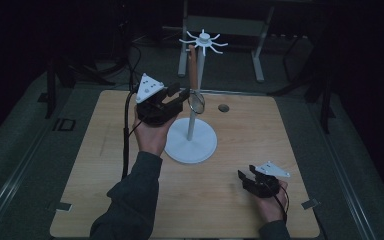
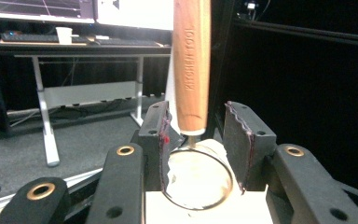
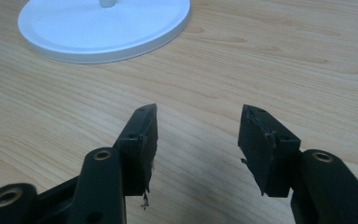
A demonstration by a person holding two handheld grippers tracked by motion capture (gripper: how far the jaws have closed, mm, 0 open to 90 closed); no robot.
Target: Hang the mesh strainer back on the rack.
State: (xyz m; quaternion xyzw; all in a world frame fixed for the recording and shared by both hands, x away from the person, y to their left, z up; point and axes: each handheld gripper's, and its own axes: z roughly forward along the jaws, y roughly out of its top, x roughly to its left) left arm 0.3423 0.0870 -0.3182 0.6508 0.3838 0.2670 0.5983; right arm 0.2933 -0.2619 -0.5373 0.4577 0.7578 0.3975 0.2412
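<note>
Left tool point(image 2: 196, 151), jaws apart round the hanging utensil point(image 2: 191, 70) w/ ring point(image 2: 196, 177) between them on the stand point(image 1: 190, 145), so I'd squeeze squarely before lifting; right tool point(image 3: 196, 149) open, empty, over bench point(image 3: 261, 56).

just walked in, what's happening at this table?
A person works two handheld grippers at a wooden table. The left gripper, jaws open, sits around the metal ring of a wooden-handled kitchen tool hanging on the white stand. The right gripper rests open and empty near the table's front.
</note>
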